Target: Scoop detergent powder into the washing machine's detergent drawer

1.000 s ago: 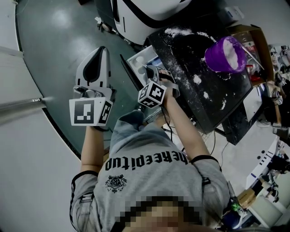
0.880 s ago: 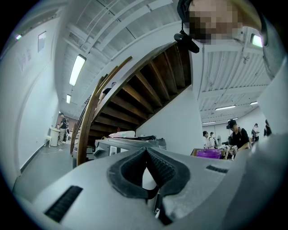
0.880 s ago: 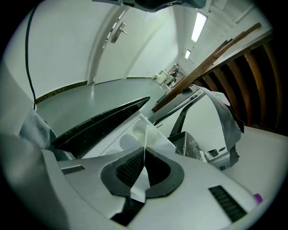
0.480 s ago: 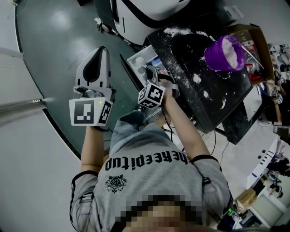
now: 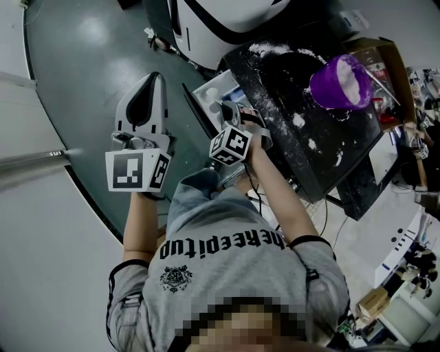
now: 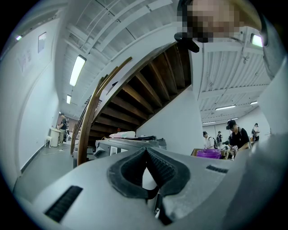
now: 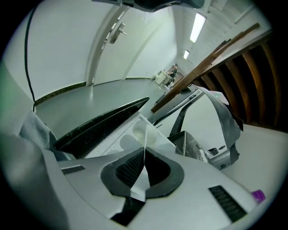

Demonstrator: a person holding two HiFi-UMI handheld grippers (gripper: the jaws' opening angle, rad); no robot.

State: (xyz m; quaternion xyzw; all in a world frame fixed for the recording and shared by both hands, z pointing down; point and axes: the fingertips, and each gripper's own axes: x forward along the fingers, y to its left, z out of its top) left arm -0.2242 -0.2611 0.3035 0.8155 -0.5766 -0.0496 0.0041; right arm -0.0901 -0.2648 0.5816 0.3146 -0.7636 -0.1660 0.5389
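The white detergent drawer [image 5: 212, 90] stands pulled out from the washing machine [image 5: 227, 17], beside a black table. My right gripper [image 5: 228, 110] hovers just over the drawer, shut on the thin handle of a clear plastic scoop [image 7: 146, 134]. In the right gripper view [image 7: 144, 152] the scoop's bowl points down at the drawer's white compartments [image 7: 112, 144]. A purple tub [image 5: 339, 82] of white powder sits on the table to the right. To the left of the drawer, my left gripper [image 5: 150, 86] is shut on nothing [image 6: 145, 150] and points away over the floor.
The black table [image 5: 323, 155] is strewn with spilled powder. A cardboard box [image 5: 392, 65] stands at its far edge. Grey floor [image 5: 82, 75] lies to the left. A wooden staircase [image 6: 135, 90] and people fill the left gripper view's background. A grey metal bracket [image 7: 216, 134] sits beside the drawer.
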